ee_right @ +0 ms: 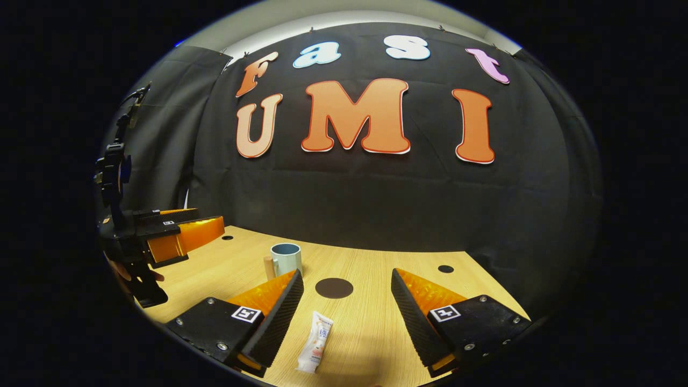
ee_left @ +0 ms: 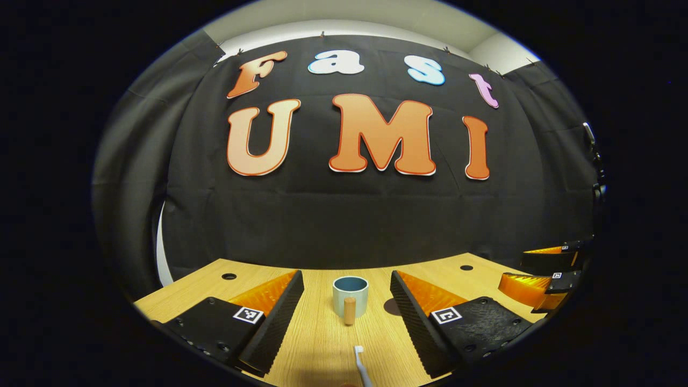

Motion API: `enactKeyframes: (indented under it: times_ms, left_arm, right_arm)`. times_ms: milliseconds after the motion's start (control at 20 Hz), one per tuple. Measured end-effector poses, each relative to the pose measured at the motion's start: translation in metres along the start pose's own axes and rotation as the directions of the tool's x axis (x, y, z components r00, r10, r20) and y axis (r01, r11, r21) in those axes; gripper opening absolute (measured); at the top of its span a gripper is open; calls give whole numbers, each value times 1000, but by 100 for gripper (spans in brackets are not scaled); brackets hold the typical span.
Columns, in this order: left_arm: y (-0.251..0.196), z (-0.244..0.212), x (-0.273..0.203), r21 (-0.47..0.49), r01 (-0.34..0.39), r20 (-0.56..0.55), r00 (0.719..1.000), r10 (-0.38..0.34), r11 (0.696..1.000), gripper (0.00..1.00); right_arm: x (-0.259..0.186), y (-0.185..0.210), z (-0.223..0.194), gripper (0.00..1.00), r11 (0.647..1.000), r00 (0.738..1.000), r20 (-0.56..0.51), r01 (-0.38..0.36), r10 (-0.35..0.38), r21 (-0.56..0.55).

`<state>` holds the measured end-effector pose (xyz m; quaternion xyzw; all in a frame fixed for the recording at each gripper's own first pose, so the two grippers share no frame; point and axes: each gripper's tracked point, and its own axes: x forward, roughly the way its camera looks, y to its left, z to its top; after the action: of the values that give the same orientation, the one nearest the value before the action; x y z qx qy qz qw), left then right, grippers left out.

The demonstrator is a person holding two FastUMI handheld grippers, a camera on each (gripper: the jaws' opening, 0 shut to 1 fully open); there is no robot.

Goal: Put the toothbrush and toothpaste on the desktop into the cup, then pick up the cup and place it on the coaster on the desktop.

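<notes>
A pale blue cup with a wooden handle stands upright on the wooden desktop, straight ahead between the fingers of my open left gripper. A white toothbrush lies near the front edge, its head toward the cup. In the right gripper view, a white toothpaste tube lies flat between the fingers of my open right gripper. Beyond it sits a dark round coaster, and the cup stands farther back to the left. The left gripper hovers at the far left, held by a hand.
The desktop has small round holes near its back corners. The black cloth wall stands close behind the desk. The right gripper shows at the right edge of the left gripper view, above the desk.
</notes>
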<state>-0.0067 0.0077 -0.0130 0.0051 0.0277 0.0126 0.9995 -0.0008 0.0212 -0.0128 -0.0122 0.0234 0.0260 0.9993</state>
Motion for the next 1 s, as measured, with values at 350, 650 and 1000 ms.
enactKeyframes:
  times_ms: [350, 650, 1000]
  left_arm:
    - [-5, -53, 2, -53, 36, -182, 982, -45, 998, 98]
    - [-9, -95, 12, -63, 72, -348, 933, -90, 995, 98]
    - [-16, -142, 1, -77, 67, -507, 856, -97, 995, 93]
  right_arm:
    - [9, 9, -38, 98, 999, 992, -122, -28, 32, 37]
    - [25, 19, -89, 99, 995, 954, -291, -49, 71, 83]
    - [33, 28, -114, 95, 991, 897, -429, -61, 106, 117]
